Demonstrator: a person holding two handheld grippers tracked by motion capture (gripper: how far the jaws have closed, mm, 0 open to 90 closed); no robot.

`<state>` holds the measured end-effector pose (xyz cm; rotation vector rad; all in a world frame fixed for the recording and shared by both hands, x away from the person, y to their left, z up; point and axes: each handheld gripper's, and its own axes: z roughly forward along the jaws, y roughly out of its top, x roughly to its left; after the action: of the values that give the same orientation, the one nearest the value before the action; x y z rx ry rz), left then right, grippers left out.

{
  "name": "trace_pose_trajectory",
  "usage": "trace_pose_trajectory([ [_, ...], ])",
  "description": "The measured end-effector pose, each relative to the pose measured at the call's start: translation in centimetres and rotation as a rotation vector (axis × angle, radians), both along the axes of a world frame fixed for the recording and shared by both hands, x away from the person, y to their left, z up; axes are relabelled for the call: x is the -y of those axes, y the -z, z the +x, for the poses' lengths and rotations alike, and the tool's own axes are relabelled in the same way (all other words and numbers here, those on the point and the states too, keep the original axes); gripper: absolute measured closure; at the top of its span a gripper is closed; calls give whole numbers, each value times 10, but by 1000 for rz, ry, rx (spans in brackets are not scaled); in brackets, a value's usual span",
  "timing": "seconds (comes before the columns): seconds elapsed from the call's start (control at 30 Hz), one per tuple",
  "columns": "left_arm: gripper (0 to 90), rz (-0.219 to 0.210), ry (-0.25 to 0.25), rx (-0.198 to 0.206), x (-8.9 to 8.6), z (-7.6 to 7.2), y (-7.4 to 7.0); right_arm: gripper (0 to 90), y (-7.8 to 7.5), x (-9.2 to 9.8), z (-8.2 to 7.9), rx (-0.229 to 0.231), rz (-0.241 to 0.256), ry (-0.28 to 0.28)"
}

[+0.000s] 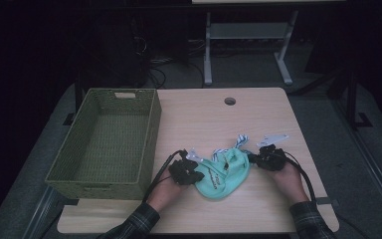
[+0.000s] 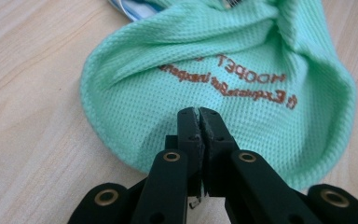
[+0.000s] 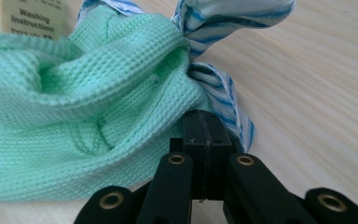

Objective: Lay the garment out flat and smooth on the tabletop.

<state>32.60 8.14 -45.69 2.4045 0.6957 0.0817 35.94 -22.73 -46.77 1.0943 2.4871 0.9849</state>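
In the high view, a mint green cloth [image 1: 225,174] lies crumpled on the wooden table [image 1: 258,119], to the right of the green woven basket [image 1: 107,144] and nearer to the person's edge than the basket's middle. A blue and white striped band [image 1: 238,142] comes out from the far side of the cloth. The left gripper [image 1: 195,175] touches the cloth on the side that faces the basket, and the right gripper [image 1: 252,158] touches it on the side away from the basket. Both hands wear plaid sleeves [image 1: 134,224].

In the left gripper view, the two black jaws of the left gripper [image 2: 199,112] are pressed together, and a fold of the mint green cloth [image 2: 242,51] is pinched between their tips. Brown letters are stitched on the cloth, above the jaws in this view.

In the right gripper view, the jaws of the right gripper [image 3: 206,116] are also clenched, at the edge of the mint green cloth [image 3: 74,116], just where the striped band [image 3: 223,95] is joined to it. A washing label [image 3: 32,16] sits on the cloth, at the upper left.
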Motion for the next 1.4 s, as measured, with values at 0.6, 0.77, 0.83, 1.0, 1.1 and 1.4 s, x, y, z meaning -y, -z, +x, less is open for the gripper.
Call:
trace_pose_trajectory([
  [0.6, 875, 2, 0, -3, 0, 0, 0, 900, 0, 16, 18, 39, -59, 111],
  [0.77, 876, 0, -2, -1, 0, 0, 0, 900, 0, 20, 21, 37, -57, 143],
  [0.83, 875, 2, 1, -3, 0, 0, 0, 900, 0, 20, 20, 38, -56, 145],
  [1.0, 875, -1, -1, -11, 0, 1, 0, 900, -6, 21, 16, 42, -11, 120],
  [1.1, 875, -4, -3, -11, 0, 1, 0, 900, -14, 20, 10, 58, 25, 110],
  [1.4, 875, 5, 2, -4, 0, 1, 0, 870, -32, 9, 5, 88, 98, 68],
])
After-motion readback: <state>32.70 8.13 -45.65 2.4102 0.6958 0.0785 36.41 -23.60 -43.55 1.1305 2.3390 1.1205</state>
